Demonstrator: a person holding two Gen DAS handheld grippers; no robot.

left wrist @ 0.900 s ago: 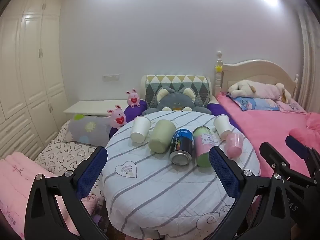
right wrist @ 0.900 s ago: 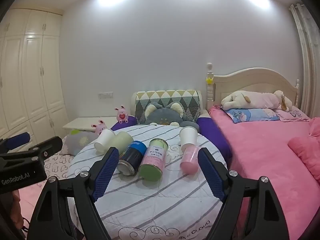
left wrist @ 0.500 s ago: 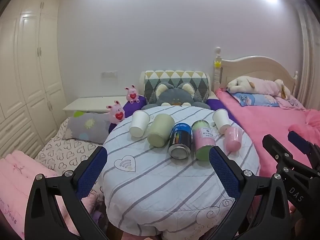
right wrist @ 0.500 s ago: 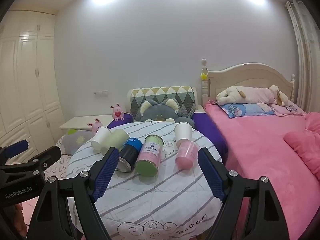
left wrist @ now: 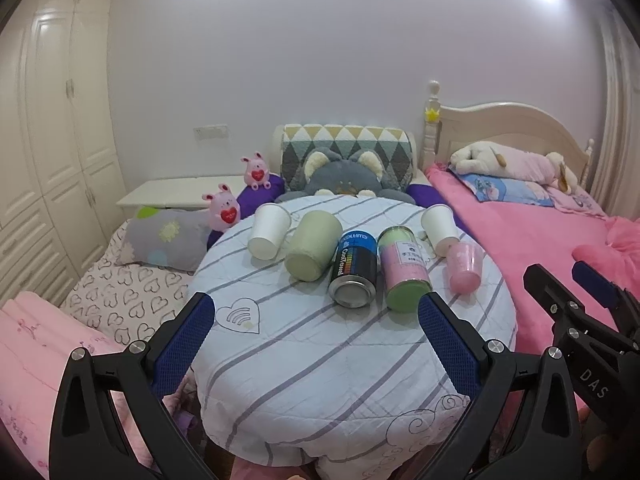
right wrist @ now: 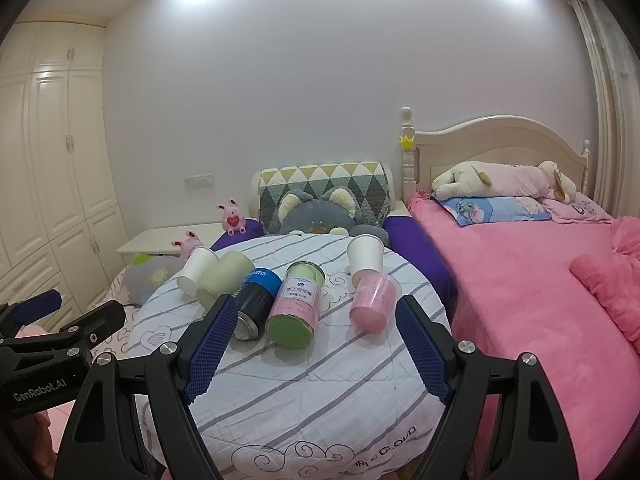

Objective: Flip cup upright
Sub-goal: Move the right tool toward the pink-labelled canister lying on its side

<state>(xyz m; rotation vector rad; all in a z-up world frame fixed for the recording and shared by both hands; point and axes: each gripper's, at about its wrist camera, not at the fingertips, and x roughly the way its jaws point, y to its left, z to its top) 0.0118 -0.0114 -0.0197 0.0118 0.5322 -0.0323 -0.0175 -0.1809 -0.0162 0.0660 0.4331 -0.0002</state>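
Several cups and cans lie on their sides in a row on a round table with a striped cloth (left wrist: 320, 360): a white paper cup (left wrist: 268, 232), a pale green cup (left wrist: 314, 245), a dark can (left wrist: 354, 268), a pink-and-green can (left wrist: 403, 269), a second white paper cup (left wrist: 440, 225) and a pink plastic cup (left wrist: 464, 267). The pink cup (right wrist: 375, 303) lies just ahead of the right gripper. My left gripper (left wrist: 316, 344) is open and empty over the table's near side. My right gripper (right wrist: 316, 348) is open and empty, also short of the row.
A pink bed (right wrist: 540, 280) with a plush dog stands right of the table. A grey cat plush and patterned cushion (left wrist: 346, 160) sit behind it. Heart-print bedding with pink plush toys (left wrist: 224, 210) lies left. White wardrobes (left wrist: 48, 160) line the left wall.
Both grippers have pulled back and risen a little, so the table and its row of cups look slightly smaller and lower. Nothing on the table has moved.
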